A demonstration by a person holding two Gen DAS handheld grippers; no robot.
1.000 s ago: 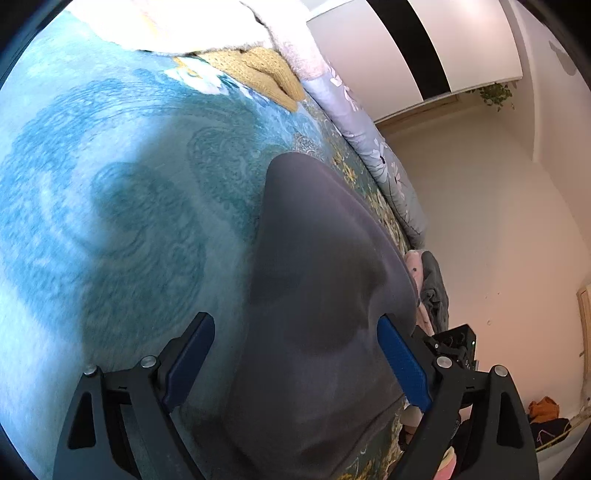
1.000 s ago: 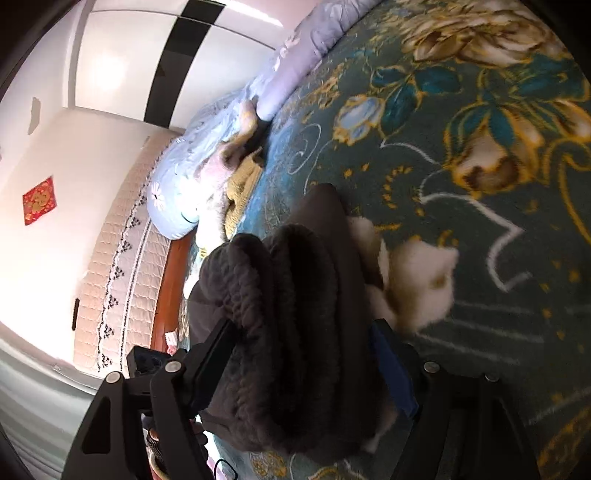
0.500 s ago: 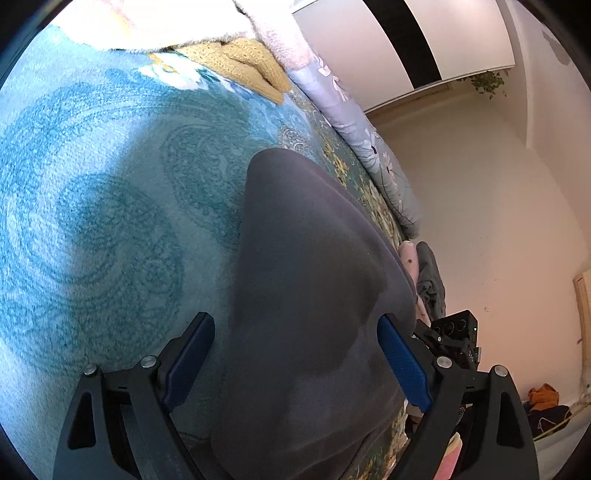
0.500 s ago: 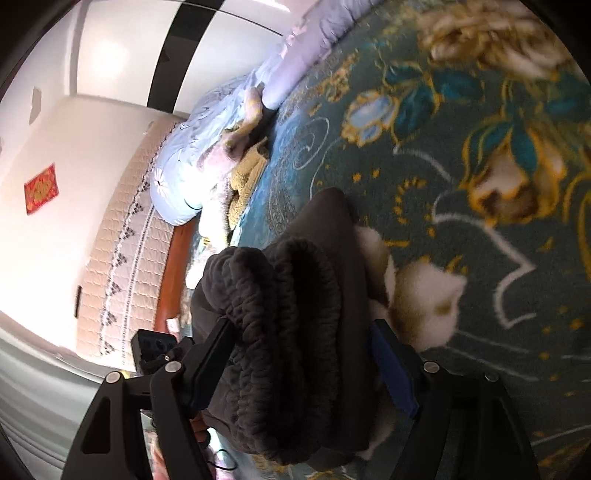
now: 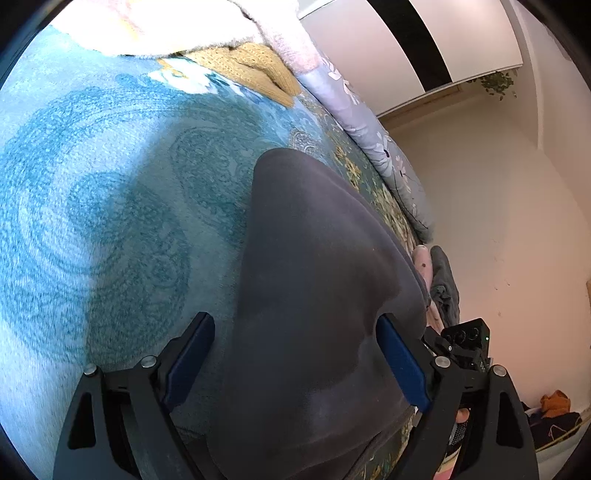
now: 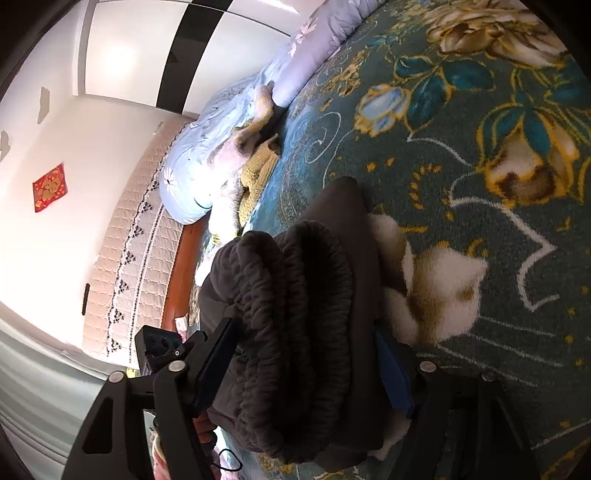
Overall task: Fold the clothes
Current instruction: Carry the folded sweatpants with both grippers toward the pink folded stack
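A dark grey folded garment (image 5: 317,288) lies on the teal floral bedspread (image 5: 103,206). In the left wrist view its smooth folded body runs between my fingers. My left gripper (image 5: 295,354) is open, with its blue pads either side of the cloth. In the right wrist view the garment's gathered elastic waistband (image 6: 295,306) bulges between the fingers. My right gripper (image 6: 306,365) is wide apart around that thick bundle, and its pads touch the sides. The garment's near end is hidden under both grippers.
A yellow knit item (image 5: 255,62) and white and pink fluffy clothes (image 5: 177,26) lie at the head of the bed by a lilac floral duvet (image 5: 373,140). More clothes (image 5: 443,284) hang at the bed's edge. The padded headboard (image 6: 136,251) and wardrobe (image 6: 155,48) stand beyond.
Both views shifted slightly and then came back. The garment stays between the fingers of both grippers, and the jaw widths have not changed.
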